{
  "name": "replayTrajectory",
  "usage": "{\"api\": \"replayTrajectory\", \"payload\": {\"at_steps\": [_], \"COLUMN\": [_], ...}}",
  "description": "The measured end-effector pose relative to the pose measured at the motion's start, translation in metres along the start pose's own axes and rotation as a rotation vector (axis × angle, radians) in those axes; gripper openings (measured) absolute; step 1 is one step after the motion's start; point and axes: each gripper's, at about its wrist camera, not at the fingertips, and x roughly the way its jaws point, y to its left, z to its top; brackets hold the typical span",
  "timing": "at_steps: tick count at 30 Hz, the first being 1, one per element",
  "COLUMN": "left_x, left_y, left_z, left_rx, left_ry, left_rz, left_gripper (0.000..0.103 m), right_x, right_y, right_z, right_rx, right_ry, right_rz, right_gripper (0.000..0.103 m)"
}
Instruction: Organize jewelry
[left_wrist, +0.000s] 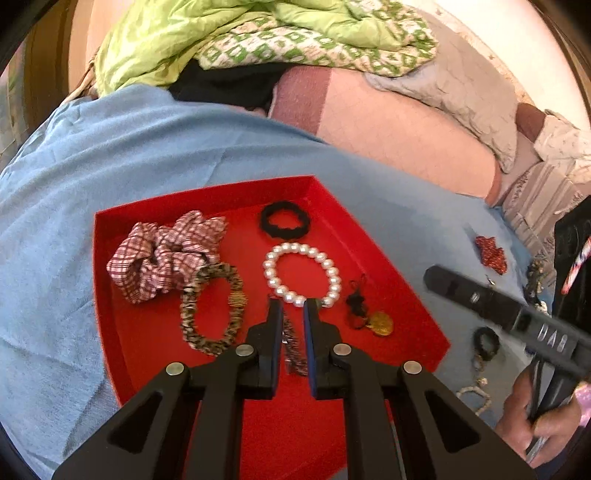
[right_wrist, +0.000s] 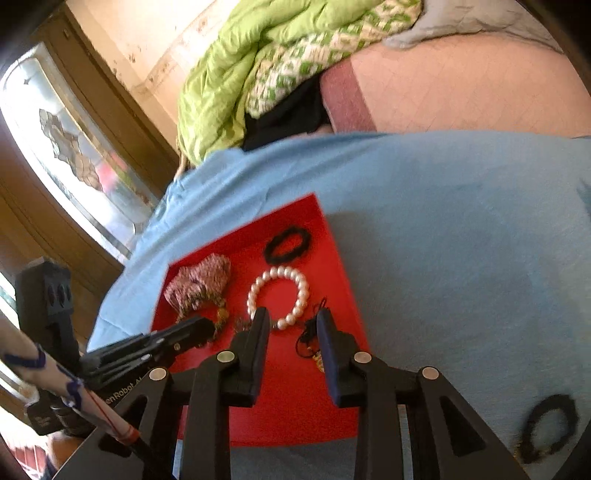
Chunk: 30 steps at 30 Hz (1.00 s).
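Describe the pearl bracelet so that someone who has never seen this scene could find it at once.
Start at the red tray lying on the blue cloth. Near the middle of its floor, just on the near side of the small black hair tie, lies the pearl bracelet. It is the only ring of round, glossy white beads; its neighbours are fabric or dark cord.

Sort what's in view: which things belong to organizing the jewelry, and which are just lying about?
Job:
red shallow tray
white pearl bead bracelet
gold round pendant on black cord
leopard-print fabric band
black fuzzy hair tie
checked red-white scrunchie

Lying about:
green crumpled quilt
grey quilted pillow
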Motion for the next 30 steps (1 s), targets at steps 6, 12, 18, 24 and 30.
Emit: {"api": "replayTrajectory", "payload": {"at_steps": [6,12,18,24,30], "left_x": [-0.007,-0.007,0.017,0.047,0.070], "left_y": [-0.038,-0.089,-0.147,-0.191,-0.207], "left_z": [-0.007,-0.023,-0.045,-0.068,-0.072], "left_rx": [0.097,0.216,0.313,0.396,0.403], "left_ry": [-0.008,0.052,0.163,0.242,0.243], "left_rz": [-0.059,-0.196,-0.326,-0.350,-0.310], "left_gripper": [0.010,0.011,0.011,0.027,0.028], "right_x": [-0.041,-0.083,-0.103,-0.104,-0.105], "right_y": [-0.036,-0.079,-0.121,-0.141,-0.147], "right_z": [0.002,-0.018,-0.040,-0.043,-0.041], "right_rx": [0.072,0.098,0.154,0.157,0.193], "right_ry": [-0.009,0.029,0.080,0.104,0.109], "right_rz": [-0.029,-0.169,-0.291,-0.322,-0.294], "right_gripper": [0.027,0.026,0.026,0.026,0.026]}}
